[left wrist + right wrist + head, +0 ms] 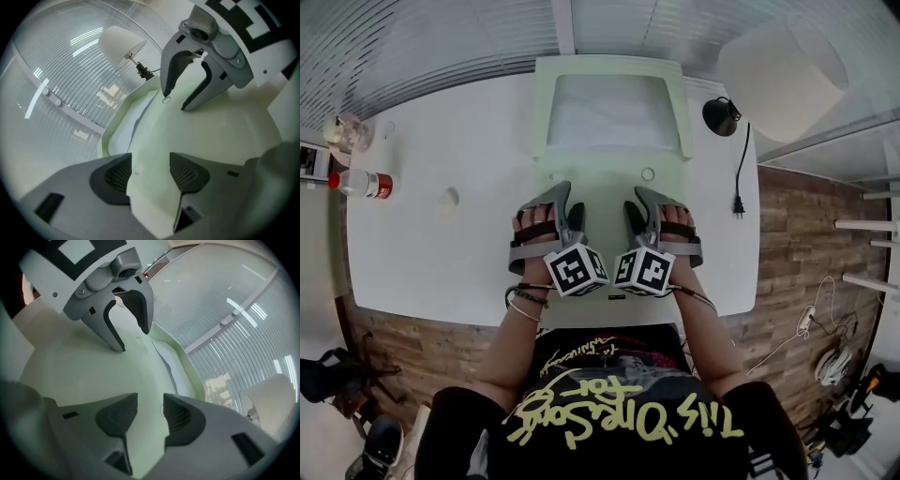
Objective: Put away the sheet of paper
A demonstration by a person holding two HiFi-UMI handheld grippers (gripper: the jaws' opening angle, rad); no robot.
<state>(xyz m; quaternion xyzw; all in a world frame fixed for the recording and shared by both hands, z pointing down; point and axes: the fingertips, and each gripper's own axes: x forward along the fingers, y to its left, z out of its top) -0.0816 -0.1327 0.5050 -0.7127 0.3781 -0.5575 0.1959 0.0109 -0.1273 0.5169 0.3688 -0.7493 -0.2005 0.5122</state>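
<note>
Head view: the sheet (609,112) lies flat in the far half of an open green folder (609,202) on the table (422,253), long axis pointing away from the person; left gripper (572,208) and right gripper (634,208) rest side by side on the near flap. Left gripper view: jaws spread, only folder (201,136) between them, sheet (123,133) beyond. Right gripper view: jaws likewise apart over folder (84,366), sheet (176,366) ahead.

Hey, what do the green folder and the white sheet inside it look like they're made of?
Green folder: probably thin plastic, smooth with a soft sheen and a round snap button. White sheet: likely paper, matte and slightly rumpled, though thin fabric can't be ruled out.
</note>
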